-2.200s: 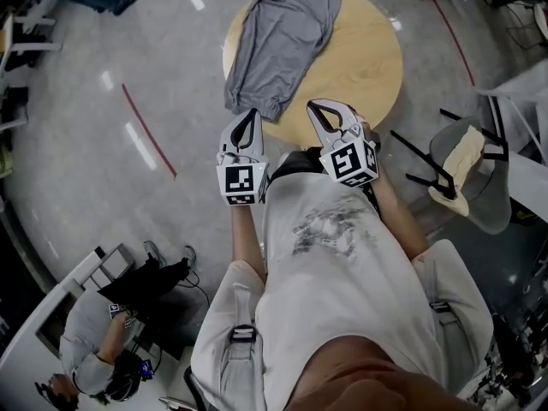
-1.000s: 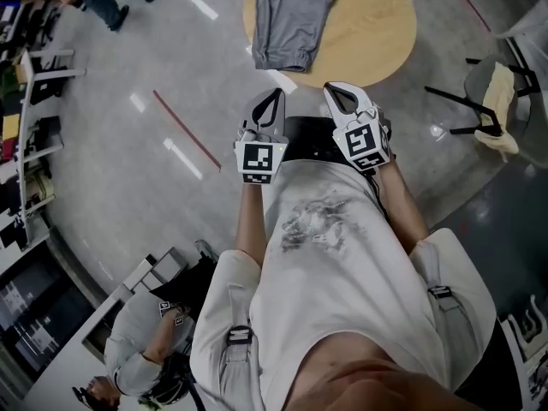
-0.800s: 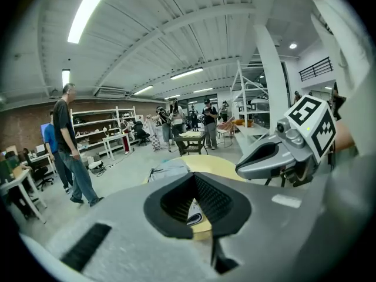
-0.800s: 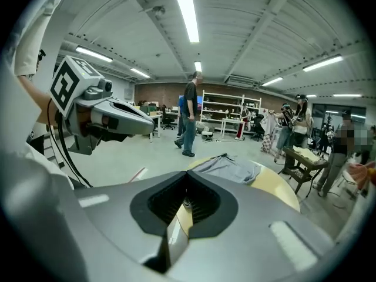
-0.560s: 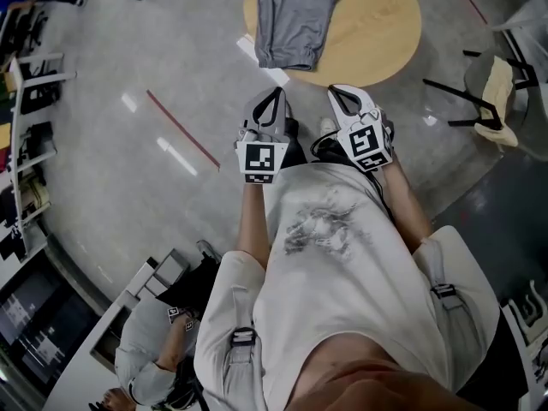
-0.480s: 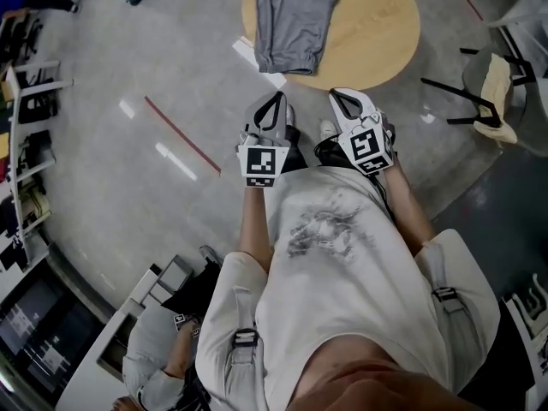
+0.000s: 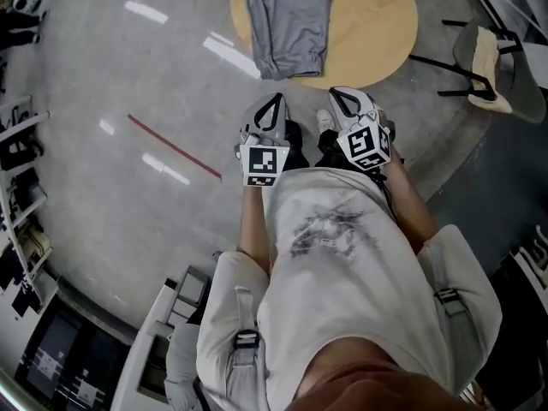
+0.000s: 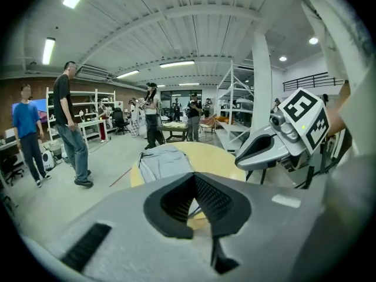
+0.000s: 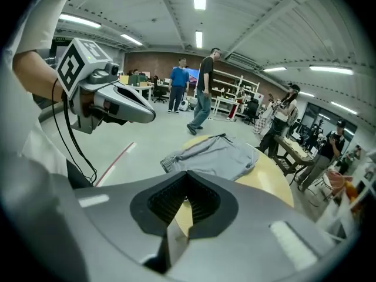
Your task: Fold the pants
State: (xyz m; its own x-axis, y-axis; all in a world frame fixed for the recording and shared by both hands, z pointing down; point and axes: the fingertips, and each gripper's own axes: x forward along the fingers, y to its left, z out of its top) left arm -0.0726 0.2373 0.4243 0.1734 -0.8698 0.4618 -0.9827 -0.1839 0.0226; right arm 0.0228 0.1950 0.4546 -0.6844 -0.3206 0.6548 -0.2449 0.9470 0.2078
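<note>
Both short of the round worktop (image 7: 377, 24), the left hand-held gripper (image 7: 275, 98) and right hand-held gripper (image 7: 336, 92) are closed and empty; grey pants (image 7: 287, 20) lie along its left edge.

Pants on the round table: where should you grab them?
Probably by the cuffed leg ends, coming from the person's side. The pants lie flat, with those ends at the near edge of the table, so they are likely easiest to pinch.
</note>
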